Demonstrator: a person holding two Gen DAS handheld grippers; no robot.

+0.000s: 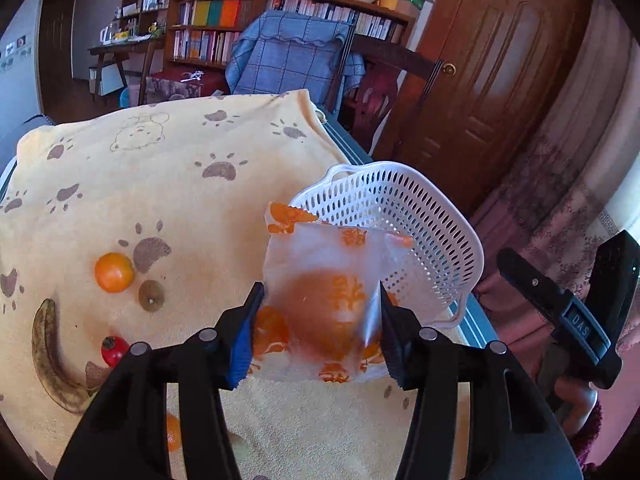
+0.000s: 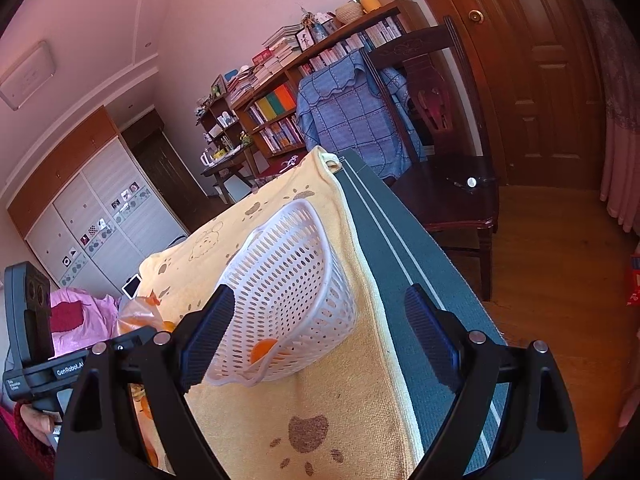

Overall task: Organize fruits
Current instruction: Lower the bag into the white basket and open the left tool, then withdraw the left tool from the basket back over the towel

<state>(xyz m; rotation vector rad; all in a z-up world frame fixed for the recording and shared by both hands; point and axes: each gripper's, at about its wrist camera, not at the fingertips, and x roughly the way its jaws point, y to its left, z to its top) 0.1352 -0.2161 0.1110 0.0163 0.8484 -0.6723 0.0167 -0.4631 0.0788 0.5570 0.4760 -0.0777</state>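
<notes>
One orange fruit [image 2: 264, 350], maybe, sits in the white perforated plastic basket [image 2: 288, 272]. My left fingers [image 1: 320, 320] clamp a frosted orange-printed bag [image 1: 328, 300] holding an orange, beside the basket. My right fingers [image 2: 320, 336] hang wide, empty. Loose orange [image 1: 114, 272], kiwi [image 1: 151, 295], spotted banana [image 1: 52, 356], red fruit [image 1: 114, 350] wait on the yellow paw-print towel [image 1: 160, 184].

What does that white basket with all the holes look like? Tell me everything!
The white basket looks like thin plastic, round and bowl-shaped, pierced all over with small oval holes, with a loop handle at its rim. It rests tilted on the yellow paw-print towel near the table's edge. One orange fruit lies at its low side. The right gripper is open, with its left finger close by the wall; contact is unclear.
</notes>
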